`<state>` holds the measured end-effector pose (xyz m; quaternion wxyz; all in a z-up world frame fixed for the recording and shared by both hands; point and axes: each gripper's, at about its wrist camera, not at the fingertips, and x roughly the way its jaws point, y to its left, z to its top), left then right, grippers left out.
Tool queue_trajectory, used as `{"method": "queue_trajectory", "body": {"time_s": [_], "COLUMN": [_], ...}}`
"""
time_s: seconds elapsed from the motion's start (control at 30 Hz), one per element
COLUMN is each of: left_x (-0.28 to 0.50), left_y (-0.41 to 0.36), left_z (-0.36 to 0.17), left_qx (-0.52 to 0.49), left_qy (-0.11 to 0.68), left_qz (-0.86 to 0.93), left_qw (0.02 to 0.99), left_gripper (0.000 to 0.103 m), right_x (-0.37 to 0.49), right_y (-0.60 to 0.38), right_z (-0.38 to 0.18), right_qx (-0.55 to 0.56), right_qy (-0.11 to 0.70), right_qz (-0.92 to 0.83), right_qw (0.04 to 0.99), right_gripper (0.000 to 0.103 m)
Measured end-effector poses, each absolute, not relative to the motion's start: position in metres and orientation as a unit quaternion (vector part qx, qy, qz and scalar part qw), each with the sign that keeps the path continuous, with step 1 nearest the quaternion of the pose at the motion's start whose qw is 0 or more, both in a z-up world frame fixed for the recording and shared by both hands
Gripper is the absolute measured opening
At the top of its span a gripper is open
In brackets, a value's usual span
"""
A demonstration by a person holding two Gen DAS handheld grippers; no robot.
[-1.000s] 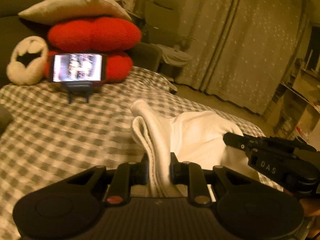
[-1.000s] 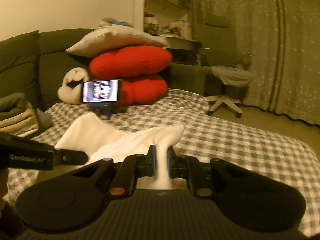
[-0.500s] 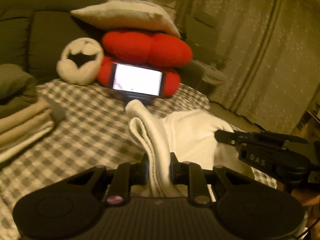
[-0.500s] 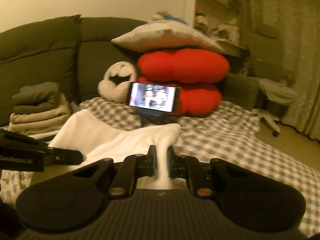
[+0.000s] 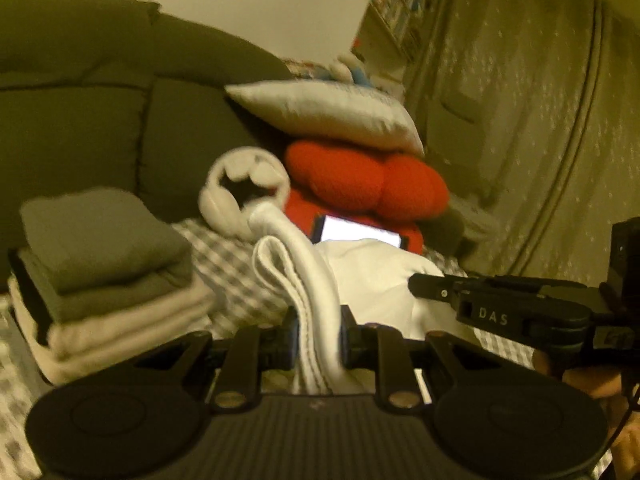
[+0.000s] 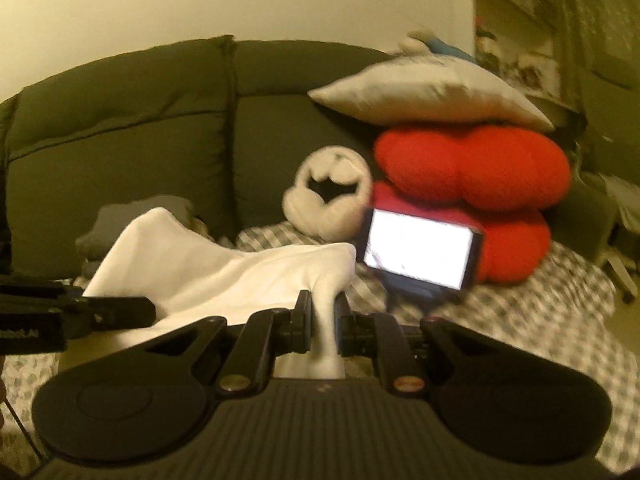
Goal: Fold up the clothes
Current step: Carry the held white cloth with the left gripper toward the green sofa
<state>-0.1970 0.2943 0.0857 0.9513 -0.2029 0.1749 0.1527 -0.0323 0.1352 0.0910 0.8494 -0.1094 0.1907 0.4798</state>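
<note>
A lit phone stands on the checked bed, just before red cushions; a pale pillow tops these, a white plush sits left.

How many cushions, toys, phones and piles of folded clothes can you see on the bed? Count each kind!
Red cushions: 2
White pillow: 1
White plush toy: 1
Phone: 1
Pile of folded clothes: 1
Total: 6

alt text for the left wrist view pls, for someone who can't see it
The left hand-held gripper is shut on a bunched white garment above a checked bed cover. The right hand-held gripper reaches in from the right; folded clothes are stacked at left, red cushions behind.
</note>
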Motion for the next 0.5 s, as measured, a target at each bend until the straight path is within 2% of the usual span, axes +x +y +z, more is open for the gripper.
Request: {"method": "queue_trajectory", "body": {"time_s": [0.33, 0.5], "left_x": [-0.228, -0.234], "left_y": [0.36, 0.399], "left_z": [0.121, 0.122], "left_qx": [-0.228, -0.25], "left_qy": [0.109, 0.094], "left_qz": [0.216, 0.256], "left_qw": [0.943, 0.929], "left_gripper": [0.019, 0.019], "right_x": [-0.032, -0.031], "right_y": [0.228, 0.286], "right_z": [0.147, 0.159], "right_qx": [-0.142, -0.144], "right_qy": [0.137, 0.126], "right_qz": [0.569, 0.601], "right_qw": [0.798, 0.776], "right_gripper": [0.012, 0.012]}}
